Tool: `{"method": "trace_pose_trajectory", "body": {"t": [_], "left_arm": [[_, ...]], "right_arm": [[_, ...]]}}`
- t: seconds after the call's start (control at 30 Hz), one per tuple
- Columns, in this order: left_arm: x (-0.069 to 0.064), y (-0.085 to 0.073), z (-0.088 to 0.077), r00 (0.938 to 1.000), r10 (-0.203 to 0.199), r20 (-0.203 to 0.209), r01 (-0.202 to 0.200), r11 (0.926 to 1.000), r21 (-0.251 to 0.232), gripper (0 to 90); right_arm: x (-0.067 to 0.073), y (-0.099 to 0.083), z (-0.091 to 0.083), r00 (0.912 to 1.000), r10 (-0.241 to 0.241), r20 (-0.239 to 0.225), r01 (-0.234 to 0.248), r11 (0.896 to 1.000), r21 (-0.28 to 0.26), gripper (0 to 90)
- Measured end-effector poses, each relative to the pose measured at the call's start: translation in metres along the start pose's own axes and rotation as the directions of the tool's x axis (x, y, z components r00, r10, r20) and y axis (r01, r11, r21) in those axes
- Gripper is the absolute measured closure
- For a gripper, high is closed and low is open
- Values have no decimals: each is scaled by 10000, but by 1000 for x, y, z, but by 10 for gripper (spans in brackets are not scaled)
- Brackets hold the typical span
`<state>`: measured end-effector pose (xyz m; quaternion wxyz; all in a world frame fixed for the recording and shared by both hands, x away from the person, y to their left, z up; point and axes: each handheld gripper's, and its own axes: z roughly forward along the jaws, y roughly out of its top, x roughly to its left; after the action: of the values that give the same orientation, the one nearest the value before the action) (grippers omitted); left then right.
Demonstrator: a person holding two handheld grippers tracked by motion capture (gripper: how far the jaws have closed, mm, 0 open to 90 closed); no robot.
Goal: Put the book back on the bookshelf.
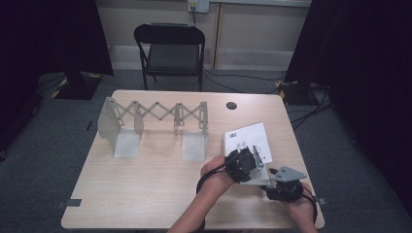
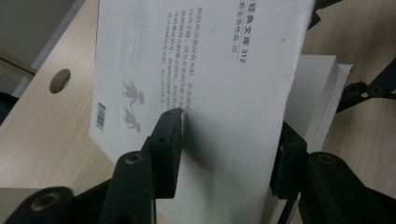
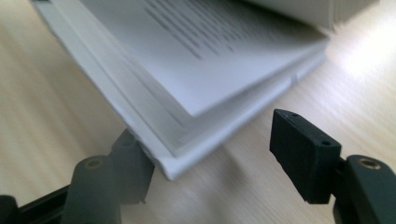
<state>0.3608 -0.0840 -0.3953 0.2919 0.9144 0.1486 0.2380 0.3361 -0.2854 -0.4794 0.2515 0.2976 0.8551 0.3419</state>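
Observation:
A white paperback book (image 1: 247, 137) lies at the right of the wooden table (image 1: 145, 194). In the left gripper view its cover (image 2: 205, 56) with a barcode and printed text stands tilted up, with more white pages (image 2: 317, 93) behind it. My left gripper (image 1: 254, 155) (image 2: 231, 128) is shut on this raised part, one jaw on the cover face and the other at its far side. My right gripper (image 1: 270, 172) (image 3: 210, 135) is open at the near corner of the lower pages (image 3: 187, 93), one jaw under that corner and the other well apart from it.
A white expanding rack (image 1: 155, 114) with upright divider plates stands at the back left of the table. A round cable hole (image 1: 231, 105) is near the far edge. A black folding chair (image 1: 170, 48) stands behind the table, and cables lie on the floor.

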Motion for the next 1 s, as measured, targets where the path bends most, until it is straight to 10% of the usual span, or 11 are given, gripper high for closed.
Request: {"method": "trace_pose_trajectory", "body": {"t": [0.53, 1.0], "left_arm": [[3, 7, -26, 9984, -62, 556, 62, 10000, 8, 562], [10, 18, -36, 9944, -355, 998, 341, 9993, 161, 561]], "right_arm": [[15, 20, -36, 9846, -1722, 288, 1744, 9778, -1160, 351], [1, 45, -50, 9683, -2428, -585, 2401, 9695, -502, 497]]}}
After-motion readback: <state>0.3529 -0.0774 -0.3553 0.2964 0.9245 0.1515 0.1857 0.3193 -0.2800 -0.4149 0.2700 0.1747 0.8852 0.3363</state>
